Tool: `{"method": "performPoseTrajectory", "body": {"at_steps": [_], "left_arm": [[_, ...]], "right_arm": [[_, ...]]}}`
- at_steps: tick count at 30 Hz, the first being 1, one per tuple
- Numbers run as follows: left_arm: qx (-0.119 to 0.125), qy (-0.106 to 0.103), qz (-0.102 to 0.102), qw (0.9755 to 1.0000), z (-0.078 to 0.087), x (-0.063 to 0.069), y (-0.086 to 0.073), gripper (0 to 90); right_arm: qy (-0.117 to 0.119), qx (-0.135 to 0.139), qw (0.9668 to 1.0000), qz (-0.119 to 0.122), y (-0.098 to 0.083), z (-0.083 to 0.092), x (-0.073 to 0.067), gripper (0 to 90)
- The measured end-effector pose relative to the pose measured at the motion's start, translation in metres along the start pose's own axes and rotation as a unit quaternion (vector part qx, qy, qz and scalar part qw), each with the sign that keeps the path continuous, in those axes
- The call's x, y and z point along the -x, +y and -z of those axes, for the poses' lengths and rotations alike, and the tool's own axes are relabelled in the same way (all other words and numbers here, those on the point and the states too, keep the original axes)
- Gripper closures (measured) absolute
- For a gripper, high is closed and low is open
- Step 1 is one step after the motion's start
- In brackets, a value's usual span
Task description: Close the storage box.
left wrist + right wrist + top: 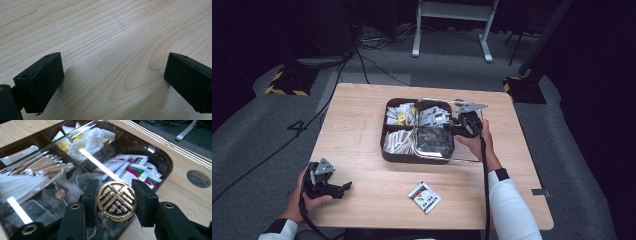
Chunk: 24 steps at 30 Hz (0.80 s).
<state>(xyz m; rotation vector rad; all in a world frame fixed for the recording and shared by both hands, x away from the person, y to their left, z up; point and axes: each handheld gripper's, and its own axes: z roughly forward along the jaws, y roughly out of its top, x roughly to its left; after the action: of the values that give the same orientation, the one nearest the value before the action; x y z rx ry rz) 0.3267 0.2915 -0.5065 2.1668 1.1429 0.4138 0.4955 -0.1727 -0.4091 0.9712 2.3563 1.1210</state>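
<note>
The right gripper pinched the lid's gold knob; moving it level would keep the clear lid clear of the box. The left gripper rested spread.

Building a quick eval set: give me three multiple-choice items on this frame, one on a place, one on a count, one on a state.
1. Where does the loose sachet lie?
A. on the table in front of the tray
B. inside the tray
C. on the floor

2. How many compartments does the tray have?
A. two
B. four
C. six

3. What is the right gripper doing?
A. hanging open over bare wood
B. shut on a sachet
C. shut on the round gold-and-black knob of the clear lid

Key: 1 A, the high view shows it on bare wood nearer the person. 2 B, dividers form a cross. 3 C, the right gripper view shows both pads against the knob.
</note>
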Motion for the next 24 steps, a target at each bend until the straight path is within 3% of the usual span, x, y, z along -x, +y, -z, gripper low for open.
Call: {"method": "performPoseTrajectory", "body": {"at_steps": [9,24], "left_arm": [[0.0,0.0,0.0,1.0,0.0,0.0,0.0,2.9],[0.0,0.0,-0.001,1.0,0.0,0.0,0.0,2.9]], "right_arm": [[0.009,-0.006,0.9999,-0.001,0.016,-0.023,-0.015,59.4],[0.012,-0.022,0.9997,0.005,0.034,-0.051,-0.025,59.4]]}}
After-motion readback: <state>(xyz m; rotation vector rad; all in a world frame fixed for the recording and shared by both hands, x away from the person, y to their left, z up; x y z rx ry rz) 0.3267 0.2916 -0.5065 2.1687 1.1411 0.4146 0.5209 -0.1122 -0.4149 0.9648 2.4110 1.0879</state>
